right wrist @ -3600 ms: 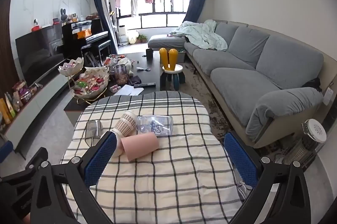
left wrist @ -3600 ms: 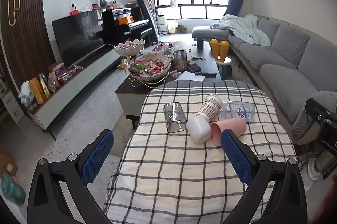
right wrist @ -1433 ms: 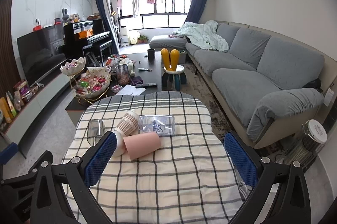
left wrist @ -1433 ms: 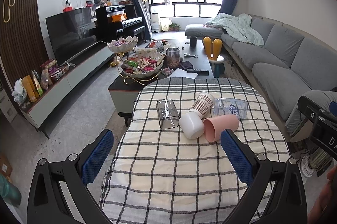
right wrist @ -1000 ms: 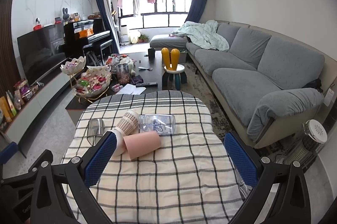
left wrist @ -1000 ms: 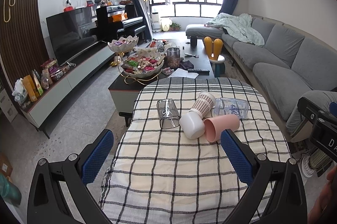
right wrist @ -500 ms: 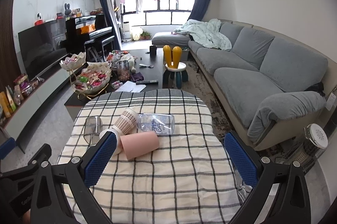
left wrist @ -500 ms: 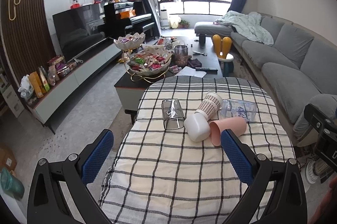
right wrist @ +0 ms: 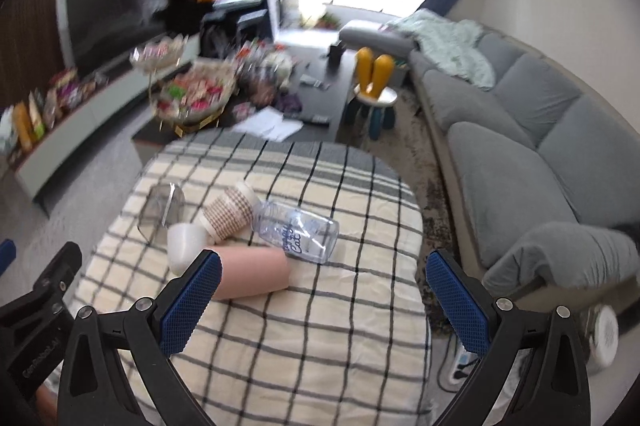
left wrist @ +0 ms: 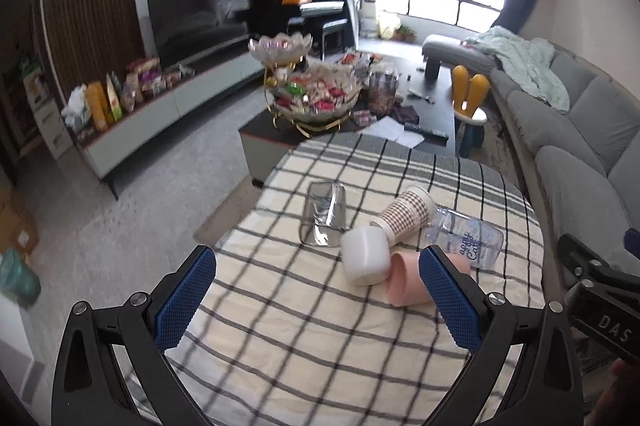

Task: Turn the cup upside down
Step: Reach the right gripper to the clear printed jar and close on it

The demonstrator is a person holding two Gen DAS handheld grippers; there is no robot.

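Several cups lie on their sides on the checked tablecloth [left wrist: 304,338]: a clear glass [left wrist: 324,214], a white cup [left wrist: 365,256], a brown-checked paper cup [left wrist: 404,216], a pink cup [left wrist: 404,284] and a clear printed plastic cup [left wrist: 466,238]. They also show in the right wrist view: glass [right wrist: 160,210], white cup [right wrist: 184,242], paper cup [right wrist: 230,212], pink cup [right wrist: 252,272], printed cup [right wrist: 298,230]. My left gripper [left wrist: 316,298] is open and empty, above the table's near part. My right gripper [right wrist: 324,296] is open and empty, its left finger just before the pink cup.
A dark coffee table [left wrist: 432,118] with a snack bowl stand [left wrist: 316,98] stands beyond the table. A grey sofa [right wrist: 520,130] runs along the right. A yellow-eared stool [right wrist: 372,82] stands between them. A TV unit [left wrist: 192,26] lines the left wall.
Both grippers have moved forward and tilted down toward the cups, which now look larger and nearer. Both views are blurred from motion. The cups have not moved.
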